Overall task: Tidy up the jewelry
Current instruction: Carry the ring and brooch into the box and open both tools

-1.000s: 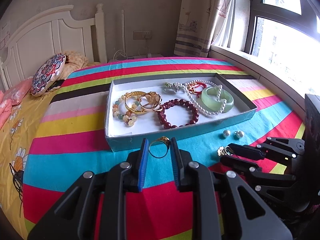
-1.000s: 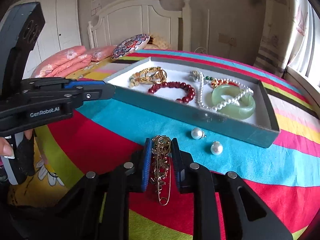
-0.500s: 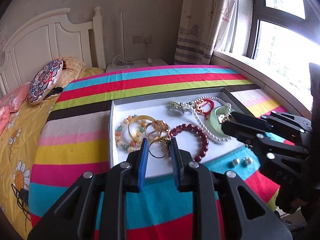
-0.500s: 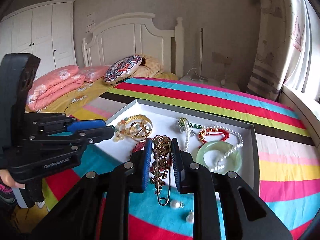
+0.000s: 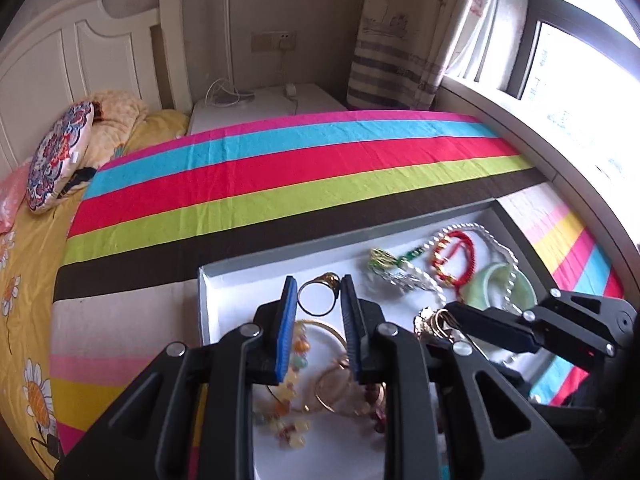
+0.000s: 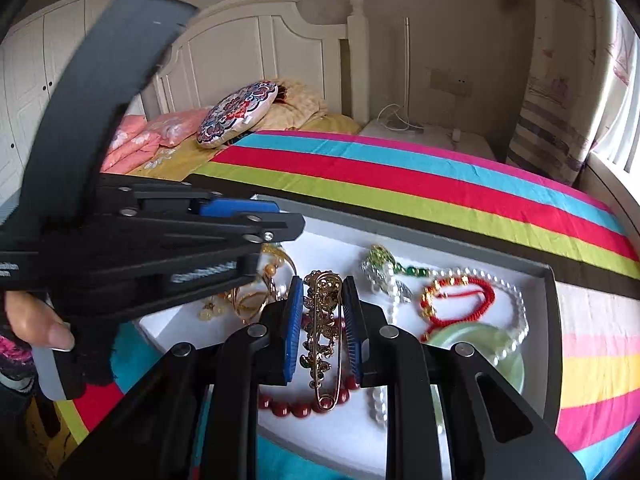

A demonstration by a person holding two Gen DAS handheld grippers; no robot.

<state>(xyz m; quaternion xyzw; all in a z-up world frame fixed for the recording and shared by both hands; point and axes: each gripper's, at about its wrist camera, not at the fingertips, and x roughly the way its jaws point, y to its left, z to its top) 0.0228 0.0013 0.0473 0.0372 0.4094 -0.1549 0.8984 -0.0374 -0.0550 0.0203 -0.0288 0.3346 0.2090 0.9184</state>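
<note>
My left gripper [image 5: 319,300] has its jaws narrow on a gold ring [image 5: 318,294], and my right gripper [image 6: 320,312] pinches a gold brooch [image 6: 322,320] whose safety pin hangs down. Both hover over the white tray [image 5: 248,270] on the striped bedspread [image 5: 280,176]. Below lie gold bangles [image 5: 332,384] and a dark red bead bracelet [image 6: 296,408]; farther off, the jade bangle [image 6: 480,344] and pearl necklace [image 6: 516,304]. I should lower each piece onto bare white lining, then release gently so nothing tangles.
</note>
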